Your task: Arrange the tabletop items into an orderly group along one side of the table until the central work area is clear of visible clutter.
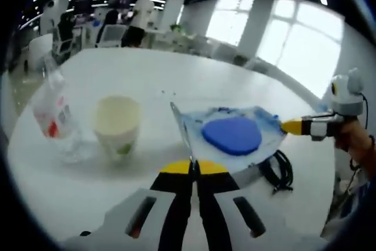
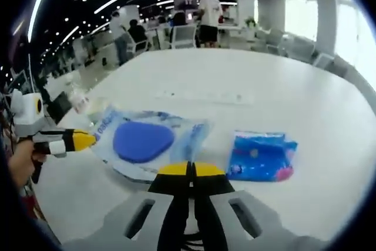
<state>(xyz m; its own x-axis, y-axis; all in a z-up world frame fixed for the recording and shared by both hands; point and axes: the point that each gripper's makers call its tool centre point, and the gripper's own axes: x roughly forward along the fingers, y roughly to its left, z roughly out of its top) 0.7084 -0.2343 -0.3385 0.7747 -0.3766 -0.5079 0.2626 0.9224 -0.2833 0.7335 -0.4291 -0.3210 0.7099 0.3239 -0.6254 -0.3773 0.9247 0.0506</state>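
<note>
Clear plastic pack (image 1: 235,139) with a blue pad inside lies flat on the white table (image 1: 147,80), stretched between both grippers. Left gripper (image 1: 193,166): jaws pressed together on the pack's near edge, film lifted where pinched. Right gripper (image 2: 189,168): jaws likewise clamped on the opposite edge of the same pack, seen in the right gripper view as (image 2: 147,142). Each gripper's yellow tip enters the other's view from the side. Handling (judgement): pack looks light, floppy film, slick, prob. sags in the middle if lifted by one edge; two-edge hold suits it, keep tension even or the film may slip out. Pad itself looks soft, not fragile. Nearby in the left gripper view: paper cup (image 1: 117,124) upright, just beside a clear bottle (image 1: 56,113) with a red label; cup light and tippy, bottle likely slippery, take at waist. Black cable (image 1: 276,171) past the pack's far corner. Small blue packet (image 2: 261,156) lies apart from the pack in the right gripper view; thin, crinkly, pinch at an edge.
</note>
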